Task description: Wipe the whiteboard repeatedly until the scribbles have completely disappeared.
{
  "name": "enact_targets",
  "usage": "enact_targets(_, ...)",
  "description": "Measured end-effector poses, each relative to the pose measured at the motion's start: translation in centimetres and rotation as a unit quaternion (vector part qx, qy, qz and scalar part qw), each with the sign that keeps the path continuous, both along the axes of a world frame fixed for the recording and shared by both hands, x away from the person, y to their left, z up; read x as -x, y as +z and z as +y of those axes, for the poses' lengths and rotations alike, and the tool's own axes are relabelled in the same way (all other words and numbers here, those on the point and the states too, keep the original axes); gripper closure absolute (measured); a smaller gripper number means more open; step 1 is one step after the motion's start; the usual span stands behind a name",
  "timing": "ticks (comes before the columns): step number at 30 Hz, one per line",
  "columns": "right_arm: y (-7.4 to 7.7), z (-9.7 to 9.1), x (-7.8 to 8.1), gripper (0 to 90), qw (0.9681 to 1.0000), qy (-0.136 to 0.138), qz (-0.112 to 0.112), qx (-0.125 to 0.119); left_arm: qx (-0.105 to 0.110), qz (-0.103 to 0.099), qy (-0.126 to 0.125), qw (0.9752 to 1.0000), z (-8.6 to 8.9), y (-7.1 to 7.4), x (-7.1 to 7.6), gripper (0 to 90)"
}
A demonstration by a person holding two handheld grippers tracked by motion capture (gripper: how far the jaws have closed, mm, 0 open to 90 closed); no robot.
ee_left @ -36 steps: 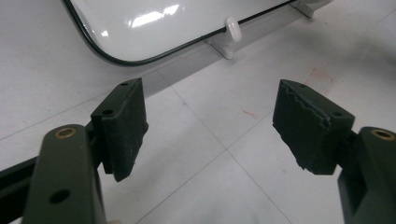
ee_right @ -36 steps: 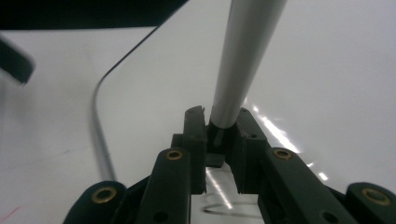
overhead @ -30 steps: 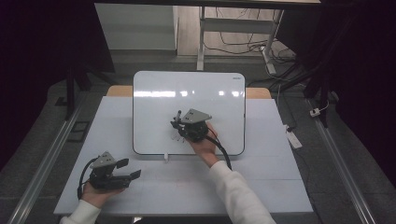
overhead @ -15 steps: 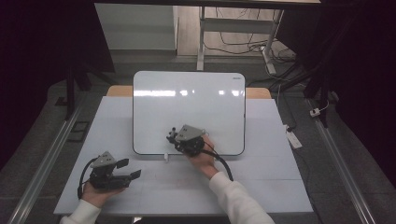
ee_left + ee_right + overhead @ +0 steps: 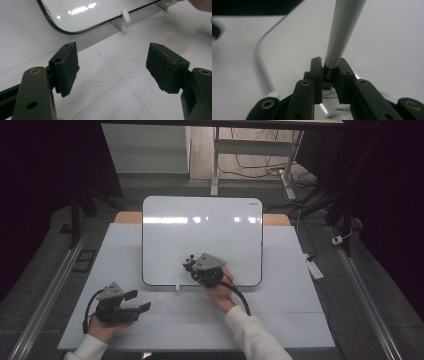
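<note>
1. The right hand-held gripper [image 5: 190,266] is clamped tight on a slim grey marker pen [image 5: 342,32], over the glossy white rectangular whiteboard [image 5: 200,230] near its six o'clock edge.
2. The left hand-held gripper [image 5: 137,301] rests on the white bench [image 5: 300,295] at seven o'clock, jaws spread wide, holding nothing.

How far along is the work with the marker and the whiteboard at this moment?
Done: the right gripper is shut on a white marker, over the lower part of the whiteboard. In hand: the marker is held over the board. Left: the board carries no visible writing, so any marking is yet to come. The left gripper rests open on the table.
</note>
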State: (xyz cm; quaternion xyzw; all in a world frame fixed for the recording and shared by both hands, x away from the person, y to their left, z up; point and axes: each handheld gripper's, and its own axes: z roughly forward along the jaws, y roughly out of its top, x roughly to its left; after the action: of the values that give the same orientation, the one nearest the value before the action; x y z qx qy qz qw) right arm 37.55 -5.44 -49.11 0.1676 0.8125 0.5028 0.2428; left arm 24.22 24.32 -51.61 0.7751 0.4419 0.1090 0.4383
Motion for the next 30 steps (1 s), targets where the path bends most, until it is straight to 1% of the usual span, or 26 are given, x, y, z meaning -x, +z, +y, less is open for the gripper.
enact_targets(2, 0.1, -0.3, -0.1, 77.9, 0.9999, -0.006, 0.007, -0.010, -0.001, 0.001, -0.003, 1.0000, 0.0, 0.0, -0.1, 27.0)
enact_targets(3, -0.1, -0.1, 0.1, 77.9, 0.9999, 0.003, 0.009, 0.001, -0.002, 0.002, -0.003, 1.0000, -0.1, -0.1, -0.1, 27.0)
enact_targets(4, -0.7, 0.5, 0.8, 77.8, 0.9990, 0.034, 0.007, 0.028, -0.001, 0.002, -0.002, 1.0000, -0.1, -0.1, -0.2, 27.0)
enact_targets(5, -0.7, 0.5, 0.8, 77.8, 0.9990, 0.034, 0.007, 0.028, -0.002, 0.002, -0.002, 1.0000, -0.1, -0.1, -0.2, 27.0)
enact_targets(6, -0.8, 0.7, 1.0, 77.8, 0.9987, 0.036, -0.003, 0.037, -0.002, 0.002, -0.002, 1.0000, -0.1, -0.1, -0.1, 27.0)
enact_targets(7, -0.3, 0.2, 0.5, 77.8, 0.9996, 0.019, -0.002, 0.019, -0.002, 0.001, -0.003, 1.0000, -0.1, 0.0, -0.1, 27.0)
enact_targets(8, -0.3, 0.2, 0.5, 77.8, 0.9996, 0.019, -0.002, 0.019, -0.002, 0.001, -0.003, 1.0000, -0.1, 0.0, -0.1, 27.0)
enact_targets(10, 0.2, -0.5, -0.2, 77.8, 0.9999, -0.010, -0.001, -0.006, -0.001, 0.000, -0.003, 1.0000, -0.1, 0.0, 0.0, 27.0)
enact_targets(11, 0.3, -0.6, -0.3, 77.9, 0.9999, -0.010, 0.002, -0.010, -0.001, -0.001, -0.003, 1.0000, -0.1, 0.0, -0.1, 27.0)
enact_targets(12, 0.2, -0.6, -0.1, 77.9, 1.0000, -0.008, 0.001, -0.005, -0.001, 0.000, -0.003, 1.0000, -0.1, 0.0, -0.1, 27.0)
enact_targets(13, -0.3, -0.2, 0.4, 77.9, 0.9995, 0.024, 0.009, 0.019, -0.001, 0.001, -0.003, 1.0000, 0.0, 0.0, -0.1, 27.0)
enact_targets(15, -0.5, -0.3, 0.7, 77.8, 0.9988, 0.035, 0.003, 0.033, -0.001, 0.002, -0.001, 1.0000, 0.0, -0.1, -0.1, 27.0)
enact_targets(16, -0.5, -0.3, 0.7, 77.8, 0.9988, 0.035, 0.003, 0.033, 0.000, 0.001, -0.001, 1.0000, 0.0, -0.1, -0.1, 27.0)
enact_targets(17, 0.0, -1.0, 0.1, 77.8, 0.9999, 0.005, -0.002, 0.013, 0.000, 0.001, -0.002, 1.0000, 0.0, -0.1, -0.1, 27.0)
enact_targets(18, 0.0, -1.0, 0.1, 77.8, 0.9999, 0.005, -0.002, 0.013, -0.002, 0.000, -0.002, 1.0000, 0.0, 0.0, -0.1, 27.0)
enact_targets(19, 0.3, -1.4, -0.2, 77.9, 0.9999, -0.011, 0.004, -0.004, -0.002, -0.001, -0.003, 1.0000, -0.1, 0.0, -0.1, 27.0)
enact_targets(20, 0.2, -1.6, -0.2, 77.8, 0.9997, -0.014, 0.013, -0.015, -0.001, 0.000, -0.003, 1.0000, -0.1, 0.0, -0.1, 27.0)
enact_targets(21, -0.3, -0.8, 0.5, 77.9, 0.9997, 0.014, 0.012, 0.015, -0.002, -0.001, -0.004, 1.0000, -0.1, 0.0, -0.1, 27.0)
enact_targets(22, -0.3, -0.8, 0.5, 77.9, 0.9997, 0.014, 0.012, 0.015, -0.002, 0.001, -0.005, 1.0000, -0.2, 0.0, -0.1, 27.0)
enact_targets(23, -0.8, 0.0, 1.3, 77.8, 0.9982, 0.036, -0.008, 0.048, -0.002, 0.002, -0.004, 1.0000, -0.2, -0.1, -0.2, 27.0)
enact_targets(24, -0.8, 0.0, 1.3, 77.8, 0.9982, 0.036, -0.008, 0.048, -0.003, 0.002, -0.004, 1.0000, -0.2, -0.1, -0.2, 27.0)
enact_targets(25, -0.5, -0.4, 0.9, 77.8, 0.9992, 0.022, -0.008, 0.033, -0.002, 0.002, -0.004, 1.0000, -0.1, -0.1, -0.1, 27.0)
enact_targets(26, -0.5, -0.4, 0.9, 77.8, 0.9992, 0.022, -0.008, 0.033, -0.002, 0.002, -0.003, 1.0000, -0.1, -0.1, -0.1, 27.0)
enact_targets(28, 0.0, -1.4, 0.1, 77.8, 1.0000, -0.008, 0.000, -0.001, -0.002, 0.000, -0.003, 1.0000, -0.1, 0.0, 0.0, 27.0)
enact_targets(29, 0.0, -1.5, 0.1, 77.8, 0.9999, -0.009, 0.004, -0.007, -0.002, -0.001, -0.002, 1.0000, 0.0, 0.0, -0.1, 27.0)
enact_targets(30, -0.4, -1.0, 0.7, 77.8, 0.9997, 0.014, 0.003, 0.021, -0.002, 0.001, -0.003, 1.0000, 0.0, -0.1, -0.1, 27.0)
